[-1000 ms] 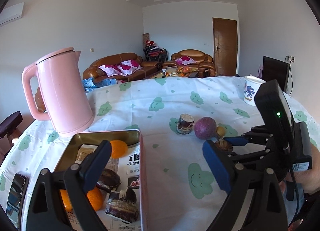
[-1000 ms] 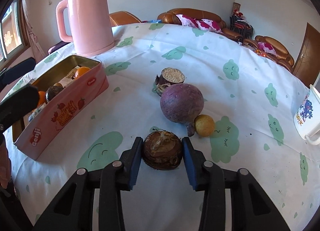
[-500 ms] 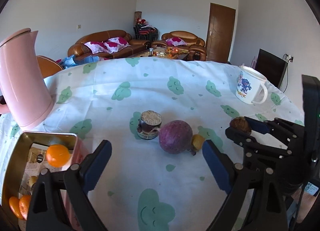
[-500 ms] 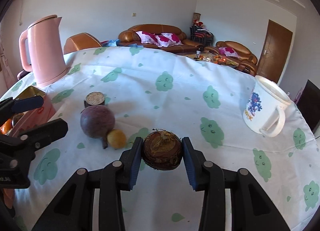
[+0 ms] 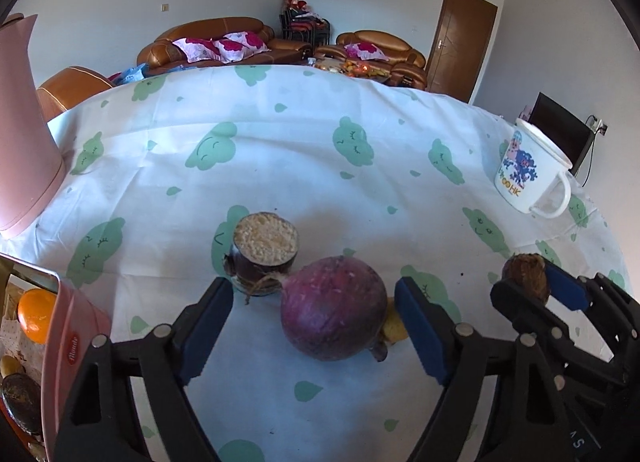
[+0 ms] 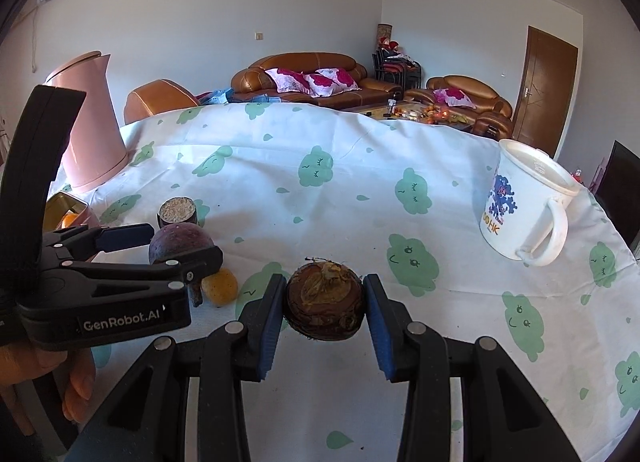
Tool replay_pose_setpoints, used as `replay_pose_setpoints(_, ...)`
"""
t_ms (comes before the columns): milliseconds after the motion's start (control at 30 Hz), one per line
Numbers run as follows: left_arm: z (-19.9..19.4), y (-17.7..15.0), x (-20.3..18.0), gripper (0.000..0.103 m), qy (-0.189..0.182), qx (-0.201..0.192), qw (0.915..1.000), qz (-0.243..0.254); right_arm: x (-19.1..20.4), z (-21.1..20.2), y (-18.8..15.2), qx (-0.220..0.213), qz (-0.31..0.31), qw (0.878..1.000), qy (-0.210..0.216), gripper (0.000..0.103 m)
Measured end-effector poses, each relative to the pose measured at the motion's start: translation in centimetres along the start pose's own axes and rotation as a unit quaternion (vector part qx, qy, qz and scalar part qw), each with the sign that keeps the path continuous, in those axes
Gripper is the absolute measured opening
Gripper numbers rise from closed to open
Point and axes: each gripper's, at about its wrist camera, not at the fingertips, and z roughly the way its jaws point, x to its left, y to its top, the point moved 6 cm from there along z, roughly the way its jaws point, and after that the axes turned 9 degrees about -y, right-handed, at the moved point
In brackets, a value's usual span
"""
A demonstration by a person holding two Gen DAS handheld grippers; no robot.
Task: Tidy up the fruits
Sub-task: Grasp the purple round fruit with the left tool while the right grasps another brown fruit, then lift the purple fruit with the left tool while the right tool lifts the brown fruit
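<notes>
My left gripper (image 5: 314, 322) is open, its blue pads on either side of a round purple fruit (image 5: 334, 308) on the cloud-print tablecloth; it also shows in the right wrist view (image 6: 156, 244). A small yellow fruit (image 5: 394, 328) touches the purple fruit's right side. A dark cut fruit with a pale top (image 5: 264, 254) stands just behind on the left. My right gripper (image 6: 324, 302) is shut on a brown rough fruit (image 6: 325, 304) and holds it above the cloth; the brown fruit also shows at the right of the left wrist view (image 5: 525, 277).
A pink tin (image 5: 68, 346) with an orange (image 5: 36, 314) and dark fruits in it stands at the left edge. A pink kettle (image 5: 20, 133) stands behind it. A white printed mug (image 6: 524, 201) stands at the right, near the table edge.
My left gripper has swung right from the tin and closed in around the purple fruit. My right gripper has carried the brown fruit to the right, away from the other fruits.
</notes>
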Motion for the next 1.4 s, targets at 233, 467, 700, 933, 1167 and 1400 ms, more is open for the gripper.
replay_pose_setpoints(233,-0.6,-0.5,-1.2,0.056,-0.025,-0.001,0.9994,0.023,-0.1,-0.4,0.1,-0.009,0.001,1.000,0.001,0.041)
replay_pose_setpoints(467,-2.0,-0.8,-1.5,0.055,-0.036,-0.023,0.9986,0.033,0.0,-1.5,0.3,-0.037,0.000,0.999,0.009,0.041)
replay_pose_setpoints(700,-3.2,-0.6,-1.8,0.055,-0.033,-0.050,0.9971,0.047,0.0,-2.2,0.5,-0.057,0.002,0.998,0.016,0.041)
replay_pose_setpoints(933,-4.2,-0.6,-2.3,0.055,-0.024,-0.074,0.9949,0.065,0.0,-3.2,0.6,-0.080,0.003,0.997,0.021,0.041)
replay_pose_setpoints(1167,-5.2,-0.7,-2.8,0.055,-0.013,-0.096,0.9920,0.081,-0.1,-3.9,0.6,-0.099,0.005,0.995,0.020,0.041)
replay_pose_setpoints(1400,-5.9,-0.8,-3.0,0.055,-0.007,-0.112,0.9895,0.091,-0.4,-4.5,0.7,-0.117,0.011,0.993,0.019,0.041)
